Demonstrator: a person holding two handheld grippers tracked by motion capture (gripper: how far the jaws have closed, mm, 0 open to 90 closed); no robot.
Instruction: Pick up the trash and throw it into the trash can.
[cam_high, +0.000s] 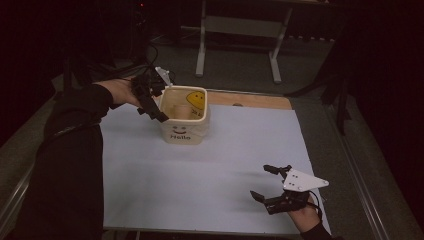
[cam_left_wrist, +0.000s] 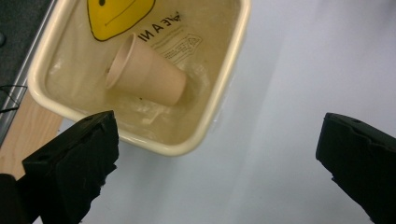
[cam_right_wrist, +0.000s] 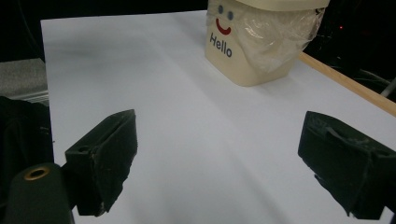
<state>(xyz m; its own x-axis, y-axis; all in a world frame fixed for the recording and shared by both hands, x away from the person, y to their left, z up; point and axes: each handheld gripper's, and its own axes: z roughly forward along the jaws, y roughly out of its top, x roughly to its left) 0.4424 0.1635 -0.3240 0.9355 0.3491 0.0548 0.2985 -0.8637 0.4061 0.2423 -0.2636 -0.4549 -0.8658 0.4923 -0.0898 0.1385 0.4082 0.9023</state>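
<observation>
A cream square bin (cam_high: 184, 131) with a smiley and "Hello" on its side stands at the back middle of the white sheet. A tan paper cup (cam_left_wrist: 147, 73) lies on its side inside it, on a clear plastic liner. My left gripper (cam_high: 150, 102) hovers open just above the bin's left rim (cam_left_wrist: 187, 147), empty. My right gripper (cam_high: 270, 182) rests low near the front right of the sheet, open and empty, pointing toward the bin (cam_right_wrist: 254, 42).
The white sheet (cam_high: 210, 175) covers a wooden table (cam_high: 260, 100) whose edge shows behind the bin. A metal table frame (cam_high: 240, 45) stands on the dark floor beyond. A yellow smiley sticker (cam_left_wrist: 119, 16) sits inside the bin.
</observation>
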